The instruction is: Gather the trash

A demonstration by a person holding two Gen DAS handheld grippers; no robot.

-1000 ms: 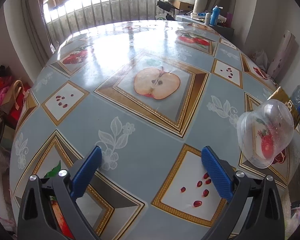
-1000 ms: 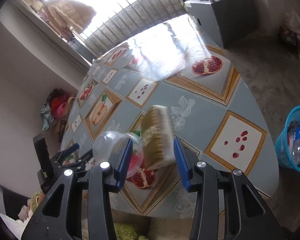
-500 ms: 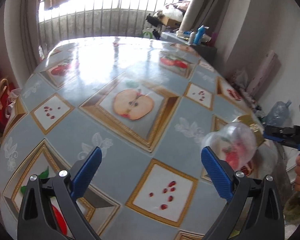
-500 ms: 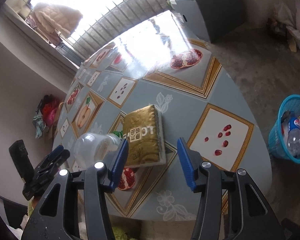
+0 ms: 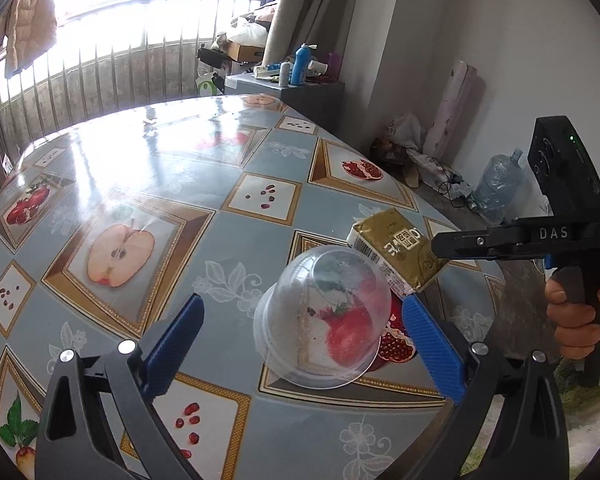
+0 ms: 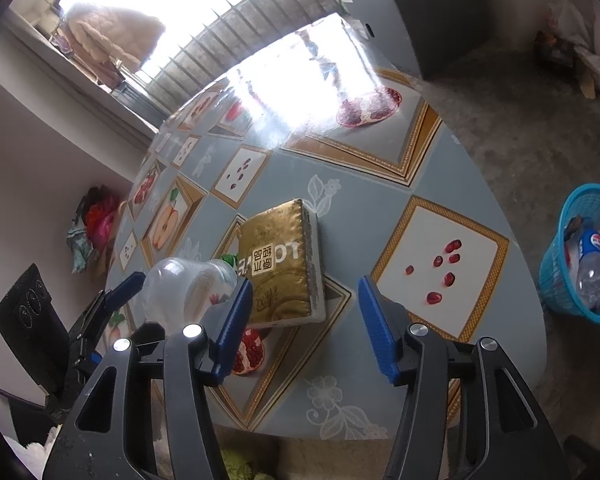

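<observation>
Clear plastic cup (image 5: pixel 324 316) lying between wide left gripper (image 5: pixel 300 344) fingers, untouched, right gripper (image 6: pixel 304 320) opening, empty

Fruit-patterned table (image 6: pixel 440 184) carries clear cup (image 5: pixel 324 316) beside gold packet (image 6: pixel 280 264)

Your table (image 5: pixel 100 168) wears a glossy, smooth oilcloth that mirrors the window glare toward 12 o'clock. The domed cup lid (image 5: pixel 324 316) is clear, thin plastic, faintly smudged. At its 2 o'clock, the gold tissue pack (image 6: pixel 280 264) has shiny, crinkled film wrap. At 3 o'clock on the rough floor, your blue basket (image 6: pixel 580 256) is plastic mesh.
</observation>
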